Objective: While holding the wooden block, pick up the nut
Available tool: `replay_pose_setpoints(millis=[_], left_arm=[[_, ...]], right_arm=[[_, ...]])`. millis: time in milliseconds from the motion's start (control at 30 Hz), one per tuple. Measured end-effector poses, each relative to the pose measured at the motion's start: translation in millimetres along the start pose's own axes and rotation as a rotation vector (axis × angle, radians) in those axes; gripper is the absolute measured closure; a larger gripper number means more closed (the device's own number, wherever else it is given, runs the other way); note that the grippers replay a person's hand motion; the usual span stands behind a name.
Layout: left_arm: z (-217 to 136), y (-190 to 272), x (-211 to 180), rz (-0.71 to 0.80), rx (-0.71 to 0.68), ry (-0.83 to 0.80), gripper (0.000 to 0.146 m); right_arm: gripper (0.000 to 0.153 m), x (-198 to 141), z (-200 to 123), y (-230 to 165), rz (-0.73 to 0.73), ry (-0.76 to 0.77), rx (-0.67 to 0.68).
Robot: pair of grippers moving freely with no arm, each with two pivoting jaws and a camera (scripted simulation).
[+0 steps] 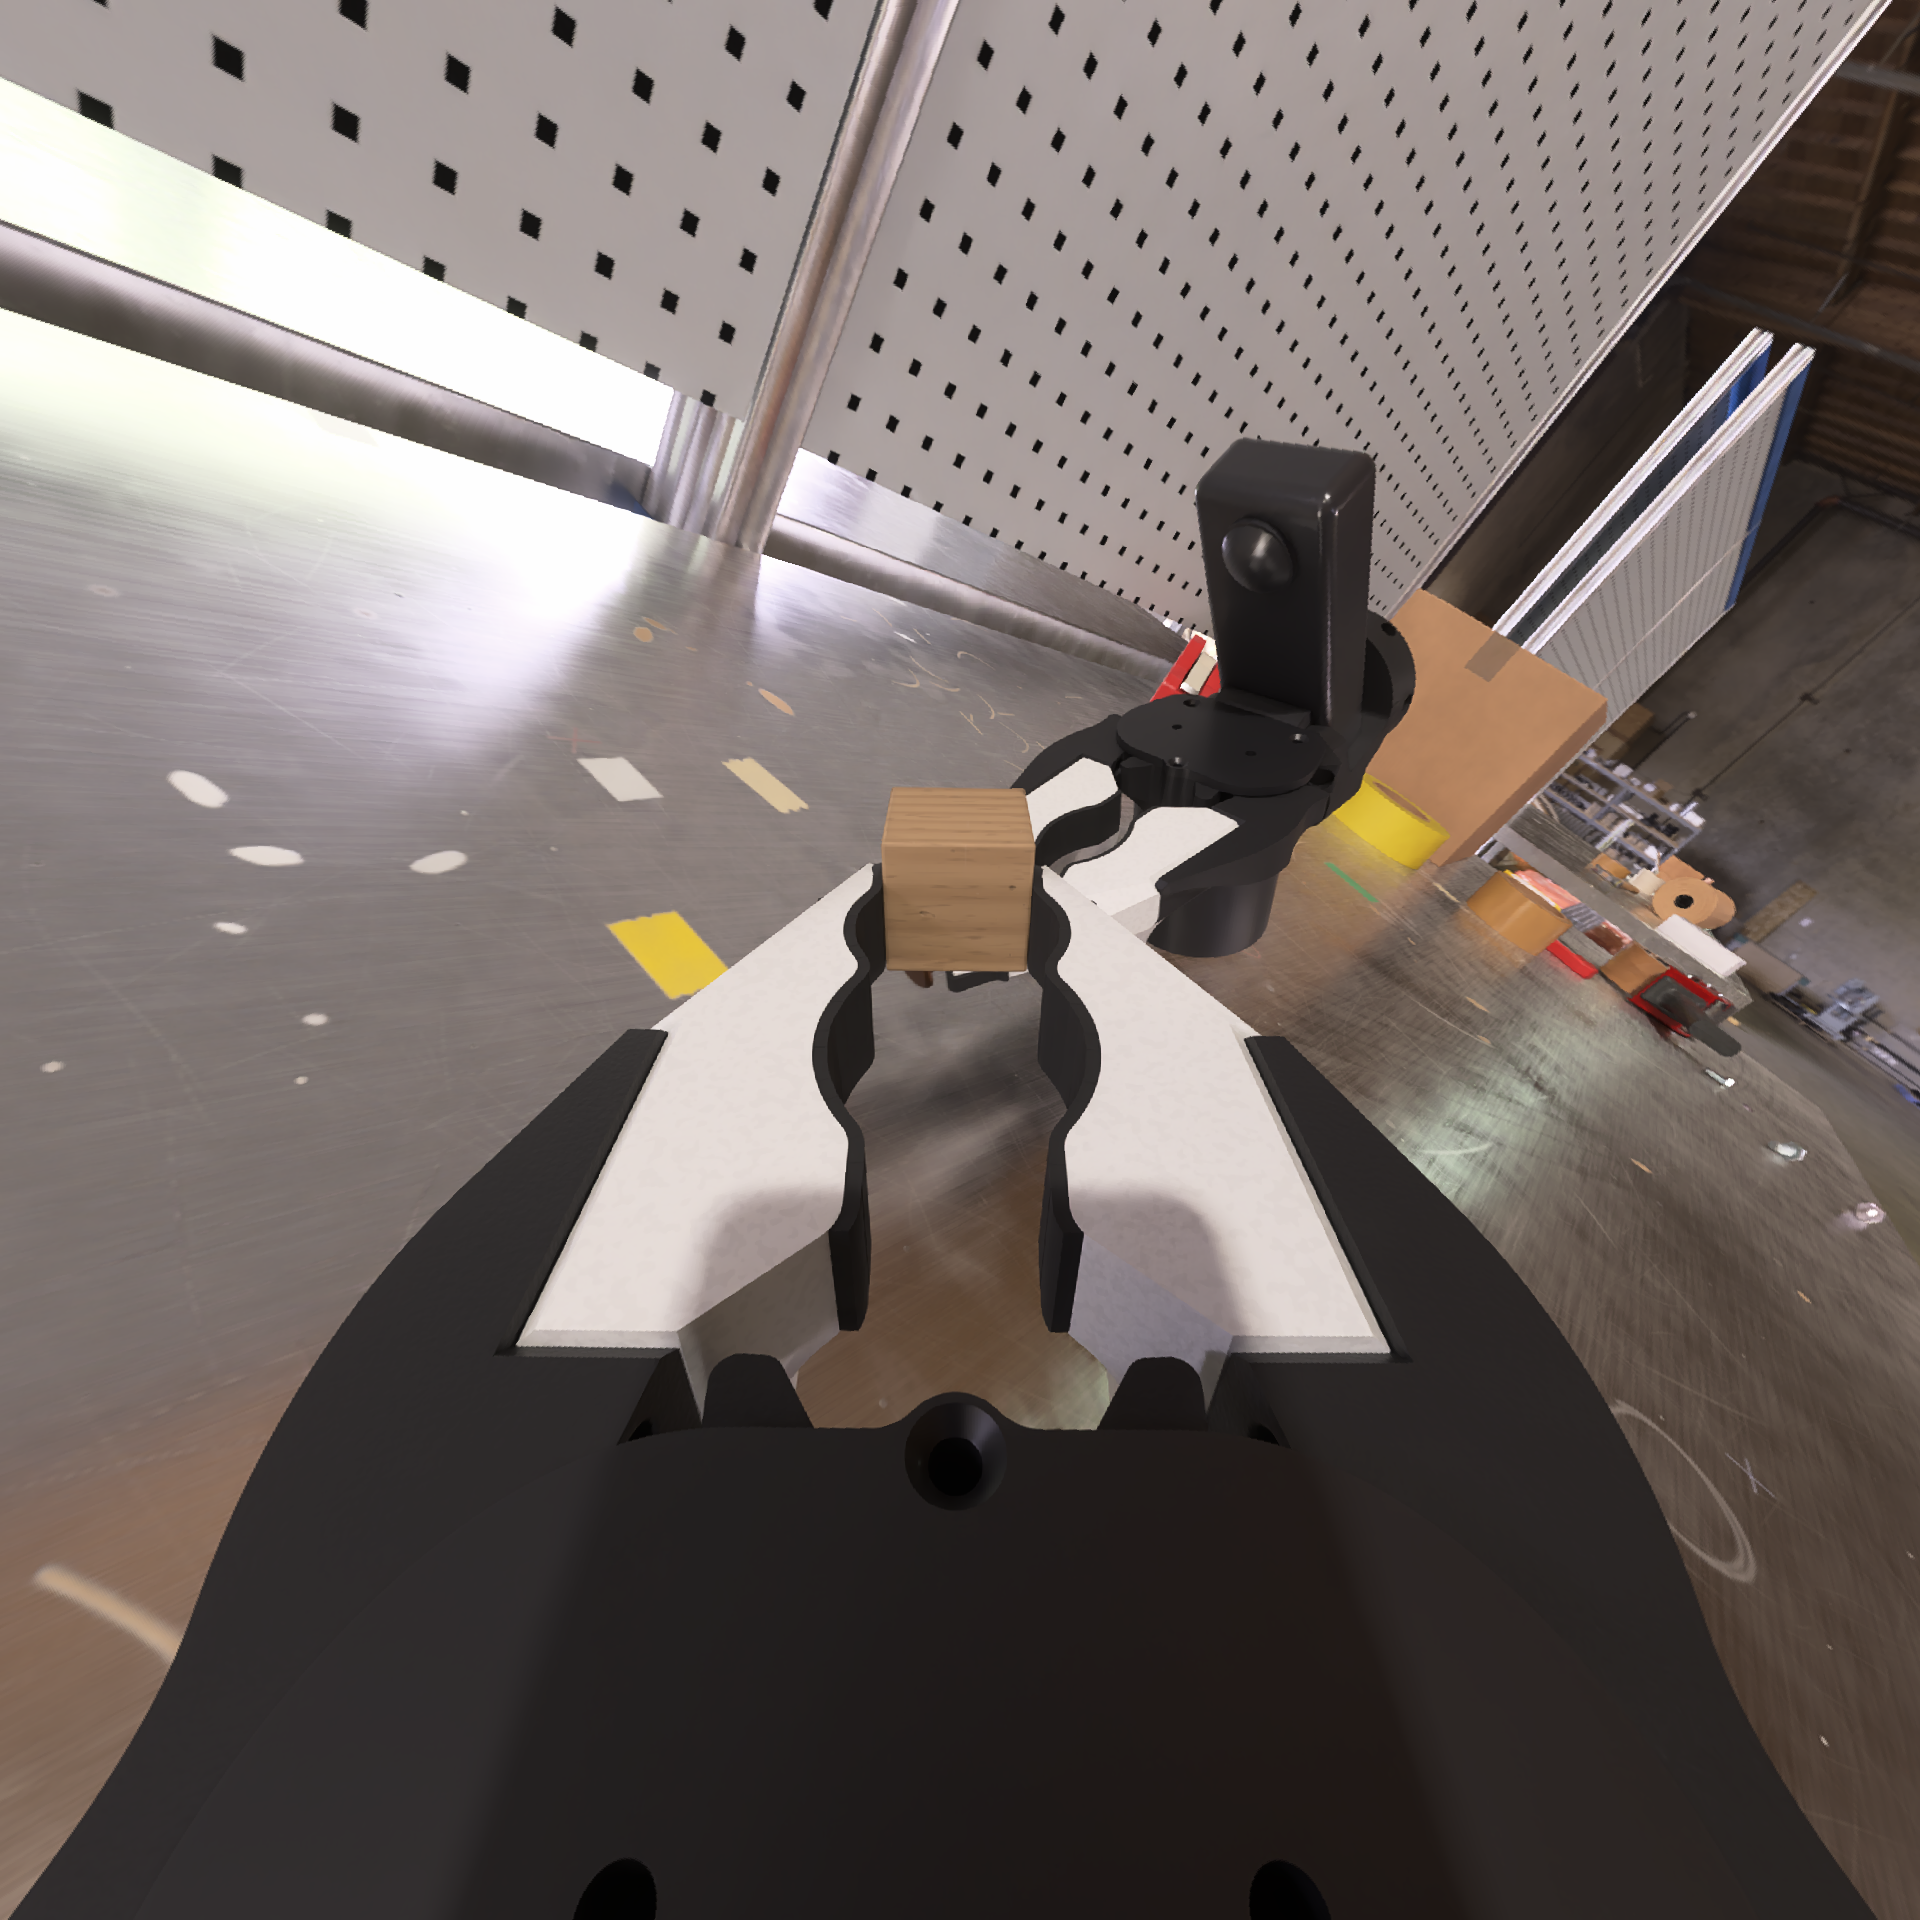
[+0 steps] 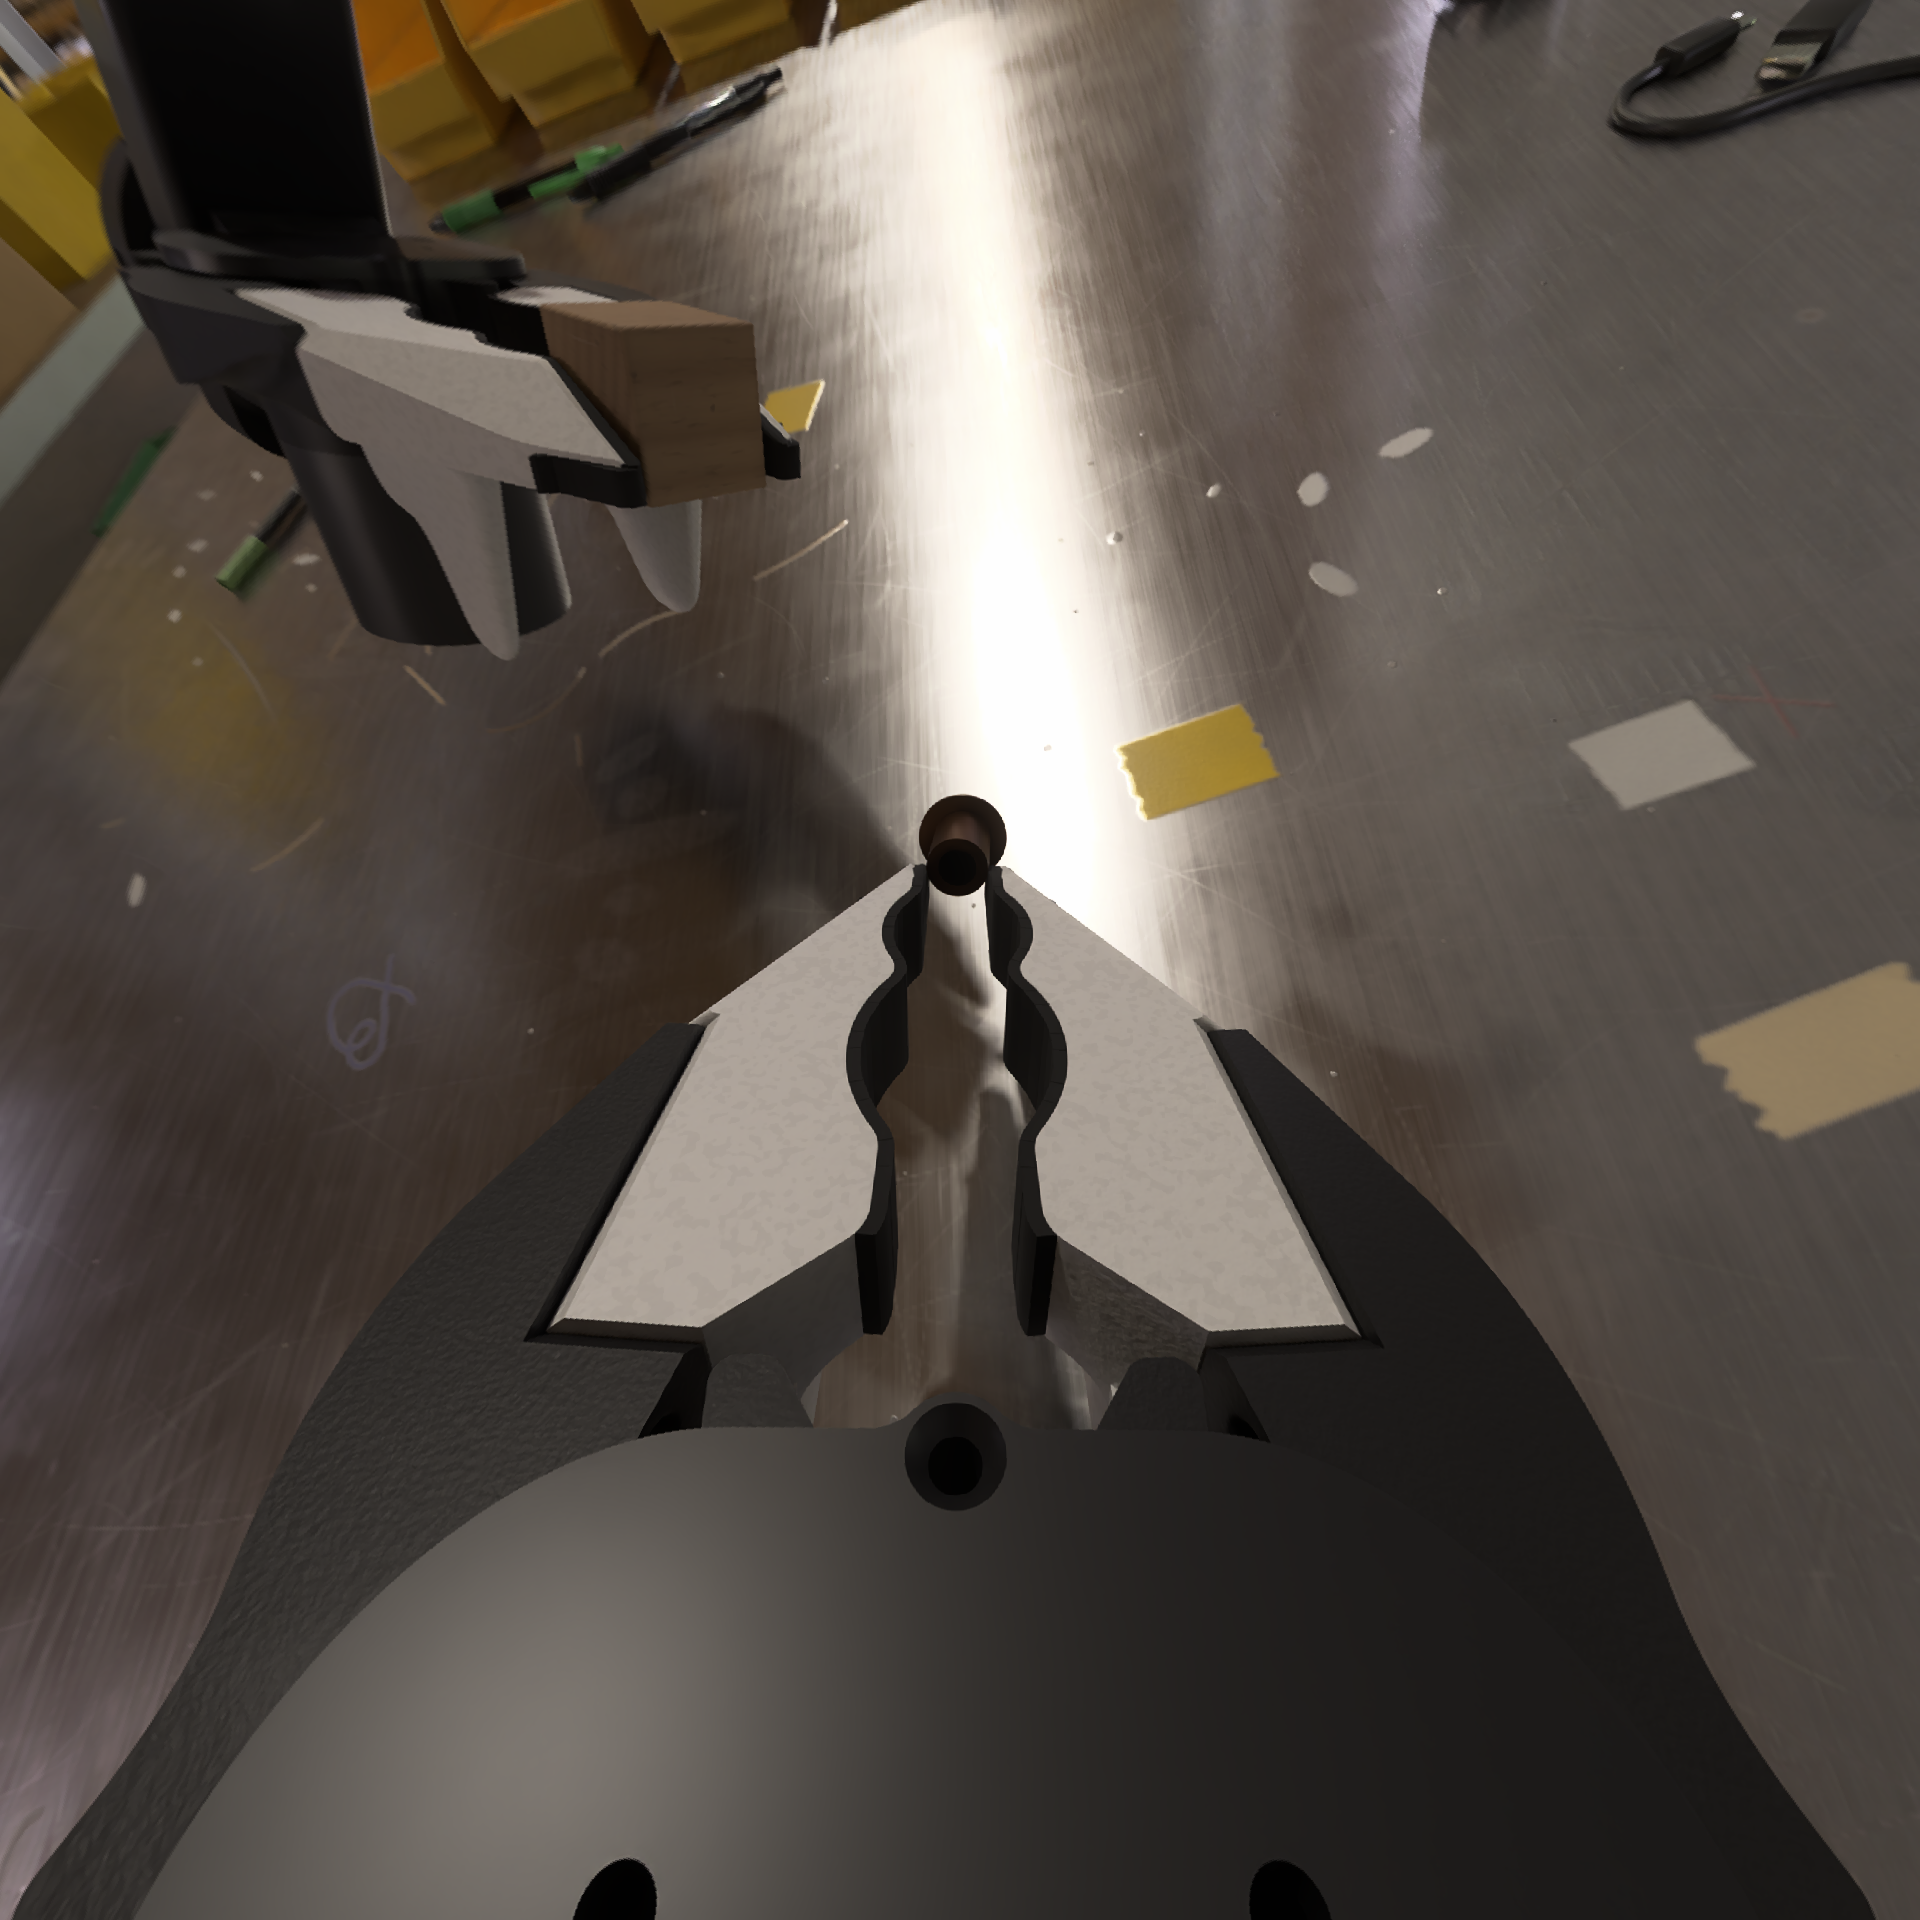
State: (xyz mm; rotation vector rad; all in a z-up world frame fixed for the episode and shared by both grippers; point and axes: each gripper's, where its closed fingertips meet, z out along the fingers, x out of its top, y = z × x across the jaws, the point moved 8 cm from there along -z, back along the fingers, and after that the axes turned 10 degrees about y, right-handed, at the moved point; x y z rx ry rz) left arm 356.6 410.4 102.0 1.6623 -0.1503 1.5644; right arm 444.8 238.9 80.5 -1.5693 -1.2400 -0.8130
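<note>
**Holding the block aloft while the nut sits at the other tips**

Clamping the wooden block (image 1: 956,894) between its fingertips, the left hand-held gripper (image 1: 956,935) carries it clear of the bench (image 1: 364,727); the jaws are closed only as far as the block's width allows. Keeping it raised, up and to the left of the right hand-held gripper (image 2: 958,883), likely leaves the working space below free.

The right one is narrowed to a slim gap, and the nut (image 2: 961,847), a small dark brown piece with a flared rim, sits right at its tips. Its near end appears pinched between them, though whether it is lifted or resting on the bench is not clear. The tip-only grip looks shallow, so a slip is possible.

Containers: a cardboard box (image 1: 1486,727) stands well beyond the right gripper, closed, contents hidden. A yellow tape roll (image 1: 1392,821) lies beside it. Tape scraps (image 2: 1195,774) dot the bench ahead and to the right of the nut.
</note>
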Motion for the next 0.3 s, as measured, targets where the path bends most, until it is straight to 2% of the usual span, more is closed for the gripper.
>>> replay_pose_setpoints(millis=[300], left_arm=[[3.4, 0.5, -2.0, 0.003, 0.014, 0.004, 0.120]], right_arm=[[0.142, -1.4, -0.8, -1.1, -0.041, -0.053, -0.031]])
